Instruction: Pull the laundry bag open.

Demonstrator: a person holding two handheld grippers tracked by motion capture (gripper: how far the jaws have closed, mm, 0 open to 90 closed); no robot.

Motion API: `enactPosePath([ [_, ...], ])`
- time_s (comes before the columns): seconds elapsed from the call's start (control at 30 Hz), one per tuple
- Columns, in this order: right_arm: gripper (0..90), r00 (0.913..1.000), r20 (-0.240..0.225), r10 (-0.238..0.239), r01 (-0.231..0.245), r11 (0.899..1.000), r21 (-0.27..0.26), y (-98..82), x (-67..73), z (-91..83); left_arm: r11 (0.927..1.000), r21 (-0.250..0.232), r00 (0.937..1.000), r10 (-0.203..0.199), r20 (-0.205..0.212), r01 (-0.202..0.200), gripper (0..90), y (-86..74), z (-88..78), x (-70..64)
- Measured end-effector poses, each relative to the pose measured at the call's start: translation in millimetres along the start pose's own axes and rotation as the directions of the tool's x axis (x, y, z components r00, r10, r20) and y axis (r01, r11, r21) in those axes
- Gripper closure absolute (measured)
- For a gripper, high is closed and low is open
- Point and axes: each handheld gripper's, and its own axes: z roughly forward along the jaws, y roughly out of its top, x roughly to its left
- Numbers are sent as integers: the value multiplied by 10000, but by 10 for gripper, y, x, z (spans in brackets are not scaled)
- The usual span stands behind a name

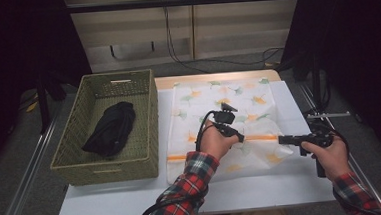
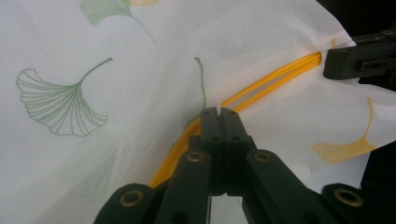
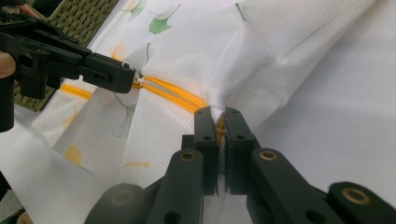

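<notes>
A white desk (image 1: pixel 133 191) is seen in the high view, and on its left part a woven basket (image 1: pixel 76 159) is placed with a dark bundle of cloth (image 1: pixel 110 128) inside. To the right of the basket, a white mesh bag (image 1: pixel 218 98) printed with ginkgo leaves is spread flat on the desk, with a yellow zipper (image 1: pixel 260 138) running across its near part.

The fine details are given by the gripper views. In the left gripper view, the left gripper (image 2: pixel 219 112) is clenched on a small white zipper pull (image 2: pixel 218 108) beside the yellow line. In the right gripper view, the right gripper (image 3: pixel 219 119) is seen grasping a pinched fold of the bag at the zipper's end.

In the high view, the left hand (image 1: pixel 218 142) is raised over the bag's middle, and the right hand (image 1: pixel 329 154) is held low at the bag's right edge, its gripper pointed inward.
</notes>
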Motion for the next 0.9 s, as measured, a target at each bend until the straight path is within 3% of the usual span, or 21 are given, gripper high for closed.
enactPosePath([
  [0.13,861,10000,71,19,-19,10000,29,1,0,1,10000,83,9998,0,-197,1,900,-2,-11,9],
  [0.3,861,10000,94,20,-20,10000,14,-5,-14,-4,9999,68,9999,-149,-8,149,900,-17,-21,33],
  [0.9,861,9999,115,-12,12,10000,1,-2,-14,-7,9997,25,9994,-262,-206,262,900,-32,-70,80],
])
